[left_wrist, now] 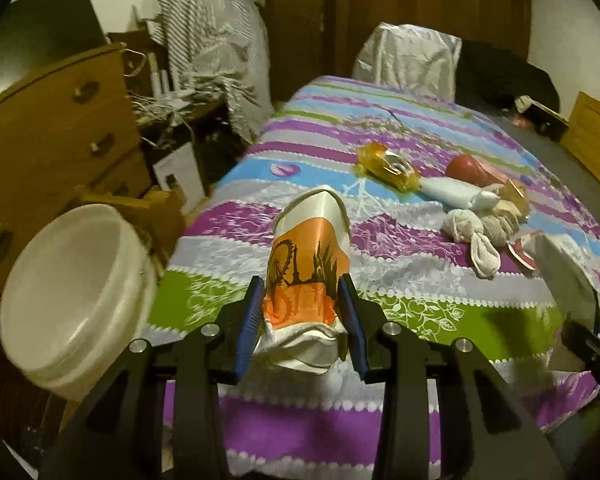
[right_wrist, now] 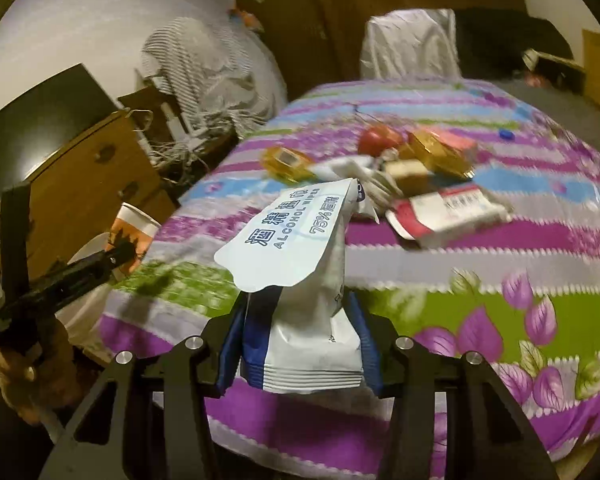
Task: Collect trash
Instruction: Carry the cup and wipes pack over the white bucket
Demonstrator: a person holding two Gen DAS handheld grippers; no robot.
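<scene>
Left gripper [left_wrist: 302,316] clamped your crushed paper cup [left_wrist: 308,256]: light, collapsible | right gripper [right_wrist: 300,344] pinched wipes pack [right_wrist: 300,280]: soft, slippery | bucket [left_wrist: 71,292] at 9 o'clock.

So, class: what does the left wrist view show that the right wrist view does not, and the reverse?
Only the left wrist view shows the rolled socks clearly, and the left gripper clamping the crushed paper cup.

Only the right wrist view shows the wipes packet's "ALCOHOL WIPES" print in the right gripper, and a blue bottle cap.

Both show the striped bedspread, the white bucket and the yellow wrapper.
</scene>
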